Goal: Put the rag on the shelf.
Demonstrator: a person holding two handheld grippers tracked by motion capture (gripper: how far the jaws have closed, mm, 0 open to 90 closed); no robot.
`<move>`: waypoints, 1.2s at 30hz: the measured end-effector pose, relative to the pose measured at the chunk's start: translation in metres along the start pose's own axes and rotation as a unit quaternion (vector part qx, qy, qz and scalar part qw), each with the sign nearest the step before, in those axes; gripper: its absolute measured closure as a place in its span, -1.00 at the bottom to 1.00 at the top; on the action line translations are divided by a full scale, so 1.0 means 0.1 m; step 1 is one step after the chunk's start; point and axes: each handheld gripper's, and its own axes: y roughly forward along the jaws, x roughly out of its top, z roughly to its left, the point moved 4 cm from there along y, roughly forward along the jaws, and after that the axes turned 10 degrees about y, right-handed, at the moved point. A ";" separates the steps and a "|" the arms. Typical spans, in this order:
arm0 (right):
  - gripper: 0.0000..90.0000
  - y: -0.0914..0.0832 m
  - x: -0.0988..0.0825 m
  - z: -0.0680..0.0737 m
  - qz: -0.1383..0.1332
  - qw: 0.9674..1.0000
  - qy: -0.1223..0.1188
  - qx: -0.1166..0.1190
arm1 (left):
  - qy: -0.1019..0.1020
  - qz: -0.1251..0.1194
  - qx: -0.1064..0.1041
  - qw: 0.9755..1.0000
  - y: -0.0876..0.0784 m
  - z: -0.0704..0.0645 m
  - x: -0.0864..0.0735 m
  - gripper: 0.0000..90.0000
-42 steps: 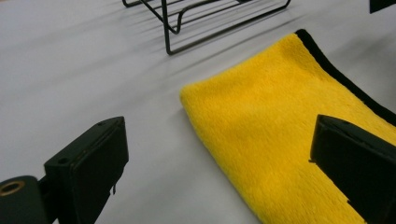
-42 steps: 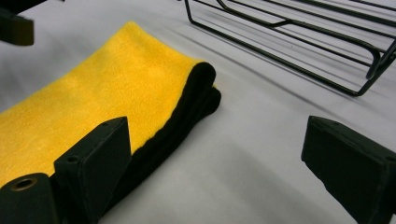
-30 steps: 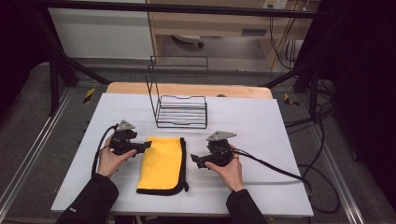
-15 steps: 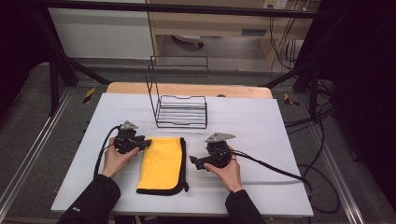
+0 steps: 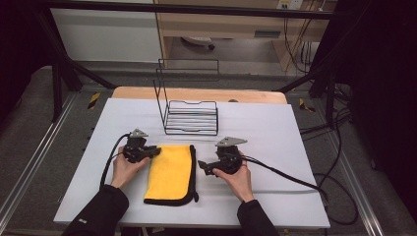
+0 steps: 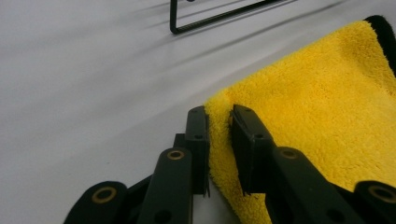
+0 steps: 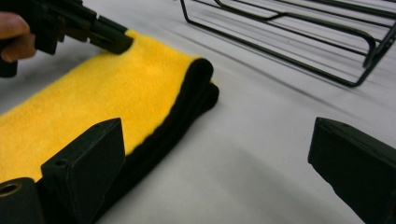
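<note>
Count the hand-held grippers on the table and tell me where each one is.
2. The left hand-held gripper is at the far left corner of the folded yellow cloth, pinching its edge. The right hand-held gripper rests just right of the cloth, jaws wide apart.

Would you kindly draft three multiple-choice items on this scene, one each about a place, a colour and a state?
1. Where does the black wire rack stand, in the high view?
A. Beyond the cloth
B. On the cloth
C. Right of the right gripper

2. What colour is the folded fleecy cloth with the black edging?
A. Blue
B. Yellow
C. White

3. How do the fingers of the right gripper stand?
A. Clamped on the cloth
B. Clamped on the rack
C. Wide apart, with nothing between them

Answers:
1. A, the rack sits farther up the white table than the cloth.
2. B, yellow in all three views.
3. C, bare table shows between them, while the left gripper has just been closing, pinching the cloth's corner.
</note>
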 end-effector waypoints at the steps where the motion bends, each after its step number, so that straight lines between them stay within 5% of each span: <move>1: -0.91 0.02 0.02 0.02 -0.002 1.000 0.003 0.002 | 0.001 0.000 0.000 1.000 0.00 -0.01 0.00 0.72; 13: -0.91 0.44 0.20 0.12 0.007 1.000 0.016 -0.012 | 0.032 0.002 0.008 0.999 0.00 -0.03 0.00 0.76; 22: -0.39 0.68 0.15 0.07 0.026 0.999 0.021 -0.022 | 0.045 0.001 0.012 0.999 0.00 -0.04 0.00 0.76; 36: 0.30 0.70 0.11 0.11 0.045 0.998 0.050 -0.003 | 0.050 0.001 0.012 0.999 0.00 -0.04 0.00 0.76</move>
